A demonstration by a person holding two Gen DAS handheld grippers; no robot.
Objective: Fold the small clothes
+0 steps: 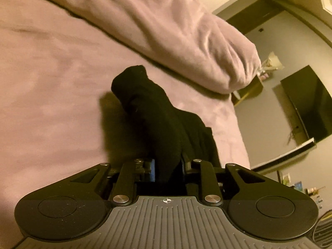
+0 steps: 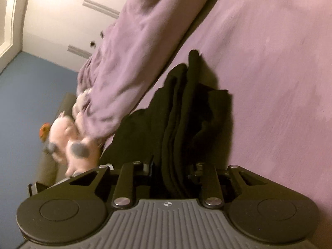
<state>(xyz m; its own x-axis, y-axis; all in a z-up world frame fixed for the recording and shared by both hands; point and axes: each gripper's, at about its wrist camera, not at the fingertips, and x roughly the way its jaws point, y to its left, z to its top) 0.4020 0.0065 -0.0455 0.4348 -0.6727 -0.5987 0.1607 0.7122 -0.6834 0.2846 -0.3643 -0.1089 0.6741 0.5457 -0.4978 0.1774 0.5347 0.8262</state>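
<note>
A small black garment [image 1: 157, 116] hangs bunched above the mauve bedsheet [image 1: 51, 83]. My left gripper [image 1: 168, 166] is shut on one end of it, and the cloth rises from between the jaws and hides the fingertips. In the right wrist view the same black garment [image 2: 182, 112] falls in long folds. My right gripper [image 2: 172, 168] is shut on its other end. The cloth is lifted off the bed and casts a shadow on the sheet.
A long mauve pillow [image 1: 166, 31] lies across the bed behind the garment and shows in the right wrist view [image 2: 132, 47]. A pink plush toy [image 2: 72, 139] sits by the pillow's end. A dark TV screen [image 1: 309, 103] and white wardrobe doors [image 2: 68, 16] stand beyond the bed.
</note>
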